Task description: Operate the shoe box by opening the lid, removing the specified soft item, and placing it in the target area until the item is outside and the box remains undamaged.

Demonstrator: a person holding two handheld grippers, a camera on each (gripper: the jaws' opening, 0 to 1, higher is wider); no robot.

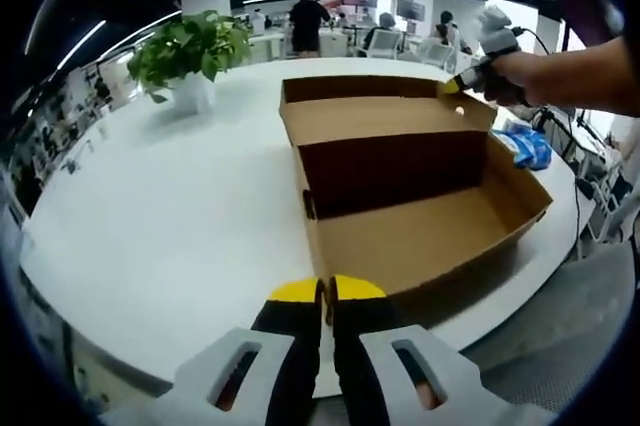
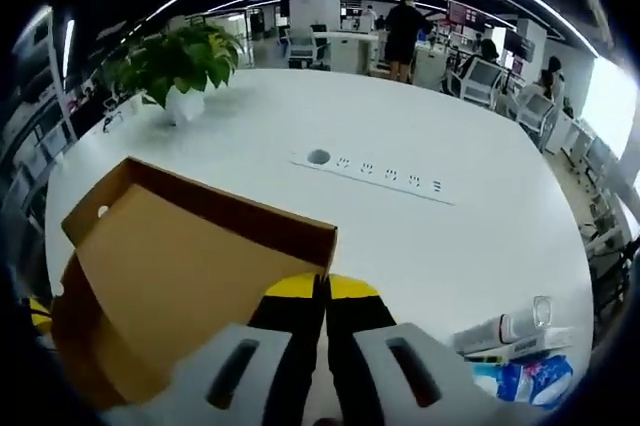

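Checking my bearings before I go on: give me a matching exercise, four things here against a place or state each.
1 lid
2 potted plant
3 power strip
4 blue-white pack

a in a white pot
b raised, pinched by the right tool
c lying beside the box
d flat on the table, beyond the lid

Pairs: 1-b; 2-a; 3-d; 4-c

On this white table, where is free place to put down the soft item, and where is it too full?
Free: the wide bare stretch of white table between the potted plant and the shoe box, and the part beyond the power strip. Crowded: the table edge by the blue packet and the bottle.
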